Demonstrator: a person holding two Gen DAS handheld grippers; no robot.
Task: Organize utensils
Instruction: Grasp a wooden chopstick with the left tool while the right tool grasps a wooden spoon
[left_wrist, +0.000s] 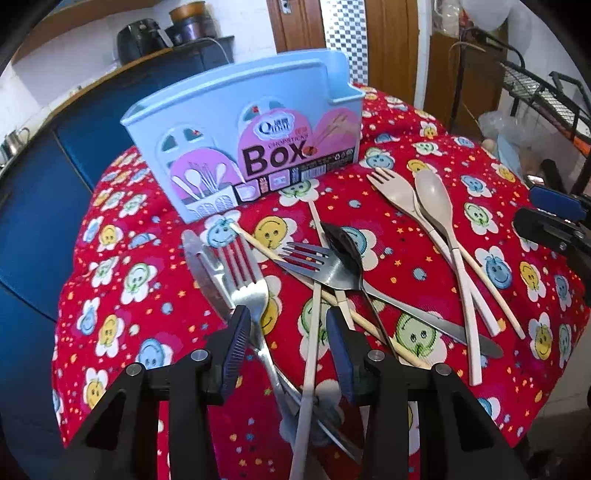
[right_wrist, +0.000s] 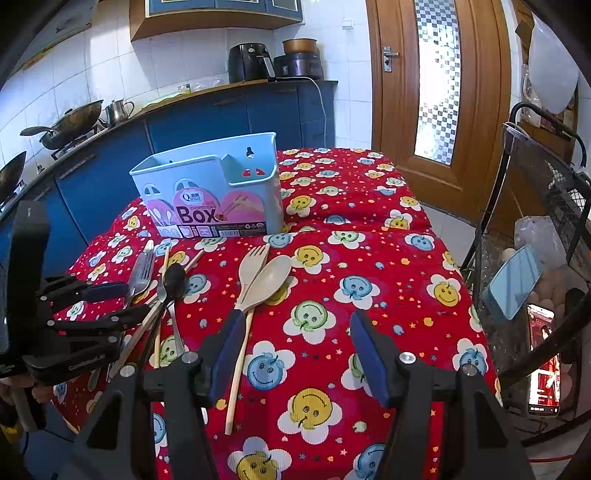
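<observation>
A light blue utensil box (left_wrist: 243, 144) with a pink "Box" label stands at the back of the red smiley cloth; it also shows in the right wrist view (right_wrist: 210, 192). A pile of metal forks (left_wrist: 243, 273), a knife (left_wrist: 203, 273), a dark spoon (left_wrist: 341, 242) and wooden chopsticks (left_wrist: 314, 332) lies in front of it. My left gripper (left_wrist: 288, 325) is open, low over the pile, its fingers either side of a fork handle and a chopstick. A beige fork (right_wrist: 253, 267) and beige spoon (right_wrist: 271, 277) lie to the right. My right gripper (right_wrist: 297, 332) is open and empty above the cloth.
The cloth-covered table (right_wrist: 369, 258) drops off at its right edge. A black metal rack (right_wrist: 546, 192) with a phone (right_wrist: 543, 358) and a blue lid (right_wrist: 513, 280) stands right of it. Blue kitchen cabinets (right_wrist: 221, 118) with woks and appliances run behind.
</observation>
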